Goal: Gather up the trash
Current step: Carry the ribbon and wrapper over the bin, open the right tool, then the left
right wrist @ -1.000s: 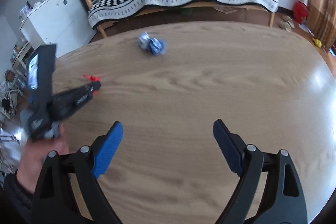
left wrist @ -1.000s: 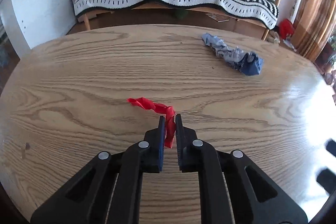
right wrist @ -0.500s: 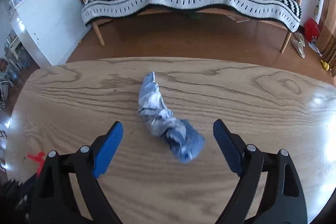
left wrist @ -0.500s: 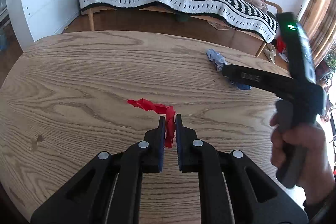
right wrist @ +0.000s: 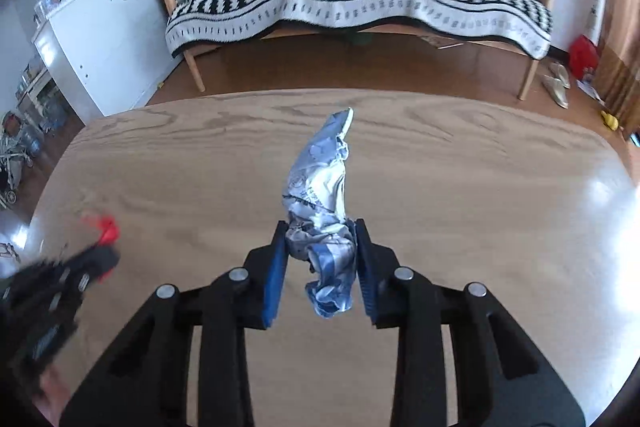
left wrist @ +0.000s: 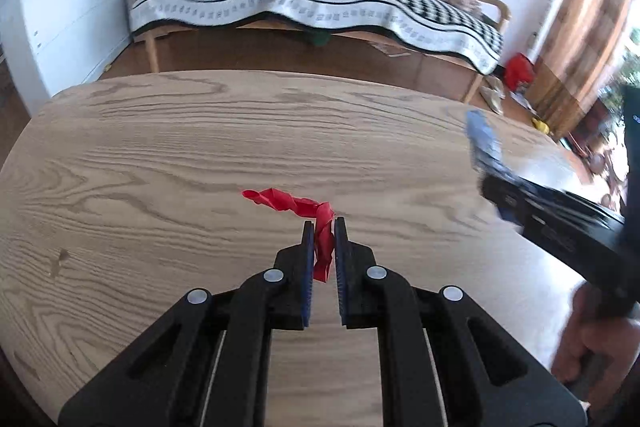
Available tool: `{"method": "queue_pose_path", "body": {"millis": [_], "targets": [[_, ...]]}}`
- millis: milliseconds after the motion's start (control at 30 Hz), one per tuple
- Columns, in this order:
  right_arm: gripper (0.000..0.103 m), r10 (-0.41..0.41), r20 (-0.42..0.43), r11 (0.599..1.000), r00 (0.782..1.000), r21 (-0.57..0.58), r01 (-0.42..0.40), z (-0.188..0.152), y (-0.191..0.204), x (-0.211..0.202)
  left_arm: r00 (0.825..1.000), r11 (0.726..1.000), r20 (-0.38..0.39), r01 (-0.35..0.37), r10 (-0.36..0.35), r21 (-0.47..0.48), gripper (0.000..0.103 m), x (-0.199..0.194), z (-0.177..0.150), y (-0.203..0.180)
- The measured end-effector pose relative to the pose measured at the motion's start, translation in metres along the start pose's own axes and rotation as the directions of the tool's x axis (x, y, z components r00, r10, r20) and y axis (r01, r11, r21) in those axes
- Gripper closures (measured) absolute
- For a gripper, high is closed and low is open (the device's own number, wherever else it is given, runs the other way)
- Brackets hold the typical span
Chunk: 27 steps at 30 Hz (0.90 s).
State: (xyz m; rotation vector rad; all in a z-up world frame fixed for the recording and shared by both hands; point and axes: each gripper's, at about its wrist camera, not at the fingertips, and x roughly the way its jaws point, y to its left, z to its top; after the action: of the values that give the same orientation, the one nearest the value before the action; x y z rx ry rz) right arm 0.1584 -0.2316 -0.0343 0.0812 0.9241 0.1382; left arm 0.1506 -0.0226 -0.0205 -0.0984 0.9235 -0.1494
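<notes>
Right gripper (right wrist: 320, 259) has just closed on the blue-white wrapper (right wrist: 324, 211) above the table (right wrist: 480, 207), left gripper (left wrist: 320, 247) clamps the red scrap (left wrist: 316, 227), so pickup's done; next probably a bin.

The right hand-held gripper (right wrist: 320, 259), wide open a moment ago, has just closed its jaws onto the blue wrapper (right wrist: 322, 211), now lifted off the worktop (right wrist: 480, 187).

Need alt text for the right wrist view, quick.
The right gripper has just closed on a crumpled blue-and-white wrapper above a wooden table. At far left, the left gripper holds a red scrap.
</notes>
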Motion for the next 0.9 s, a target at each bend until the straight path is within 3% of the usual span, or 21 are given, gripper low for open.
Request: {"method": "queue_pose_path", "body": {"millis": [167,267,333,433,567,767,900], "targets": [[0.071,-0.056,0.049,0.992,0.997,0.120,0.049,-0.076,-0.071,-0.096,0.998,0.994,0.003,0.069,-0.069,0.082,0.094,-0.016,-0.019,-0.058],[0.071,-0.147,0.076,0.970,0.986,0.206,0.129,-0.127,-0.119,-0.148,0.991,0.982,-0.001,0.130,-0.132,0.135,0.094,-0.026,-0.033,-0.104],[0.071,-0.214,0.084,0.943,0.973,0.277,0.183,-0.162,-0.153,-0.179,0.983,0.968,-0.008,0.182,-0.184,0.171,0.094,-0.032,-0.042,-0.139],[0.071,-0.323,0.065,0.873,0.944,0.407,0.271,-0.223,-0.213,-0.221,0.965,0.935,-0.036,0.259,-0.258,0.244,0.094,-0.042,-0.065,-0.201],[0.071,-0.417,0.011,0.778,0.909,0.521,0.350,-0.284,-0.276,-0.251,0.935,0.873,-0.079,0.350,-0.345,0.340,0.094,-0.053,-0.100,-0.279],[0.070,-0.413,-0.071,0.653,0.908,0.671,0.350,-0.367,-0.347,-0.267,0.870,0.746,-0.177,0.486,-0.459,0.455,0.094,-0.066,-0.158,-0.378],[0.070,-0.390,-0.117,0.606,0.913,0.714,0.350,-0.398,-0.375,-0.273,0.829,0.676,-0.245,0.553,-0.502,0.487,0.094,-0.065,-0.185,-0.423]]}}
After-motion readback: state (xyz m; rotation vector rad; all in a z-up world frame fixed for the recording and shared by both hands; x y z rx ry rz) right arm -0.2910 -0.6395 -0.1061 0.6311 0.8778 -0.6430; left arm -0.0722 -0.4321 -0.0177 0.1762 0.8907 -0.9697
